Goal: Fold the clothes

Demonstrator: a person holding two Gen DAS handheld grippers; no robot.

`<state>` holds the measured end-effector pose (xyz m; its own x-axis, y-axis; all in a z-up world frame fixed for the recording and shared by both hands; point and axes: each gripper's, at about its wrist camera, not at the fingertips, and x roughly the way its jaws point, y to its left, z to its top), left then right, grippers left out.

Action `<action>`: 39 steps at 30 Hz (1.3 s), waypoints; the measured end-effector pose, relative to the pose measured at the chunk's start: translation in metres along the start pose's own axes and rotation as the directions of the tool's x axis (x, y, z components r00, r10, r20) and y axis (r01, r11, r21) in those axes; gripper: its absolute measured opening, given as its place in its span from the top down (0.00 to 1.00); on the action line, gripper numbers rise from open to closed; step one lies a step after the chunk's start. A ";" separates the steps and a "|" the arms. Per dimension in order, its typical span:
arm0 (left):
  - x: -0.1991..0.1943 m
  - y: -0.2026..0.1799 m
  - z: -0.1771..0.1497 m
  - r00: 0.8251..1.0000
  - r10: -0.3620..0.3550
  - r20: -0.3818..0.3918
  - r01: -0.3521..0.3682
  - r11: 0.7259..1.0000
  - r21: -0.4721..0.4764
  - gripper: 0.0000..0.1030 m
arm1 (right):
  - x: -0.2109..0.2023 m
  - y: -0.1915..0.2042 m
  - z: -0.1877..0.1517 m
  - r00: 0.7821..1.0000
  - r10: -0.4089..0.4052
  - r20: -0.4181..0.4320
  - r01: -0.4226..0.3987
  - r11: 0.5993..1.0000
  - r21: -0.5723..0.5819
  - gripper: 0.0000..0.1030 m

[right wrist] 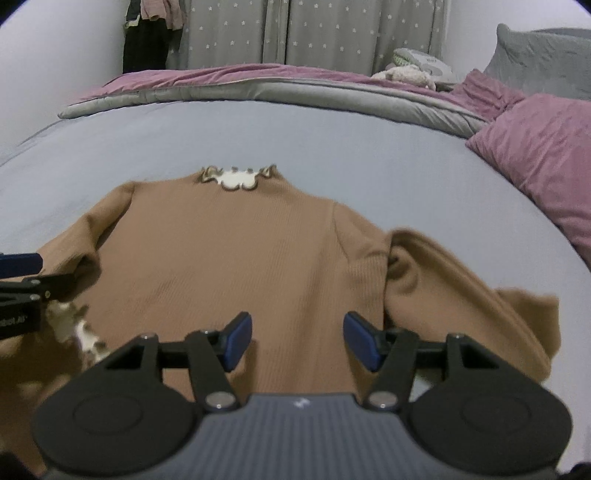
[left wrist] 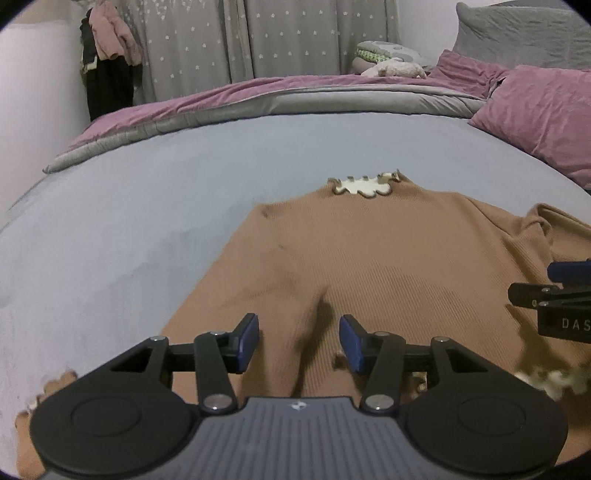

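Sweater: the brown sweater point(right wrist: 236, 258) is lying flat on the bed point(right wrist: 332, 140) | Tools: your left tool point(left wrist: 298, 341) and right tool point(right wrist: 297, 341) are hanging open, holding nothing | Progress: one sleeve is looking tucked in; you are leaving the other sleeve and body unfolded

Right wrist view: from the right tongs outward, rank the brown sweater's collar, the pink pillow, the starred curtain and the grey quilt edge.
1. Brown sweater's collar, straight ahead of the right tongs.
2. Pink pillow, off to the right.
3. Grey quilt edge, across the bed.
4. Starred curtain, against the back wall.
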<state>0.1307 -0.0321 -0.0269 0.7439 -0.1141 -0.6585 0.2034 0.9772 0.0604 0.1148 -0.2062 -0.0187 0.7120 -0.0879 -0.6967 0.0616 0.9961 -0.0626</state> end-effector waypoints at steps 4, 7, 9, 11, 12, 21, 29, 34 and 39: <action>-0.008 0.000 -0.011 1.000 -0.012 -0.015 0.012 1.000 -0.002 0.52 | -0.009 -0.002 -0.012 1.000 0.017 -0.027 -0.016 1.000 0.020 0.43; -0.015 0.001 -0.018 0.999 -0.023 -0.024 0.022 1.000 -0.013 0.52 | -0.016 -0.004 -0.020 0.999 0.029 -0.041 -0.028 0.999 0.033 0.43; -0.018 0.001 -0.021 0.999 -0.027 -0.028 0.027 0.999 -0.017 0.52 | -0.022 -0.006 -0.024 0.998 0.037 -0.047 -0.035 0.998 0.045 0.42; -0.023 0.002 -0.025 0.999 -0.032 -0.029 0.031 0.999 -0.021 0.51 | -0.027 -0.008 -0.028 0.997 0.049 -0.053 -0.046 0.997 0.062 0.41; -0.026 0.002 -0.026 0.999 -0.035 -0.030 0.034 0.999 -0.022 0.51 | -0.030 -0.009 -0.030 0.997 0.055 -0.055 -0.051 0.996 0.072 0.41; -0.043 0.020 -0.043 0.991 -0.121 -0.056 0.115 0.988 -0.100 0.50 | -0.051 -0.015 -0.048 0.993 0.089 -0.078 -0.082 0.993 0.089 0.36; -0.041 0.034 -0.047 0.976 -0.196 -0.099 0.173 0.964 -0.203 0.50 | -0.064 -0.018 -0.059 0.983 0.143 -0.117 -0.136 0.989 0.064 0.35; -0.044 0.025 -0.049 0.977 -0.194 -0.093 0.180 0.974 -0.138 0.50 | -0.071 -0.016 -0.063 0.982 0.148 -0.118 -0.144 0.989 0.043 0.35; -0.048 0.013 -0.051 0.979 -0.187 -0.077 0.185 0.982 -0.022 0.50 | -0.076 -0.017 -0.066 0.984 0.144 -0.106 -0.141 0.989 0.034 0.41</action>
<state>0.0651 -0.0052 -0.0331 0.6418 -0.2804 -0.7138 0.3238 0.9428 -0.0792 0.0139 -0.2164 -0.0121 0.6352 0.0568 -0.7703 -0.0157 0.9980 0.0607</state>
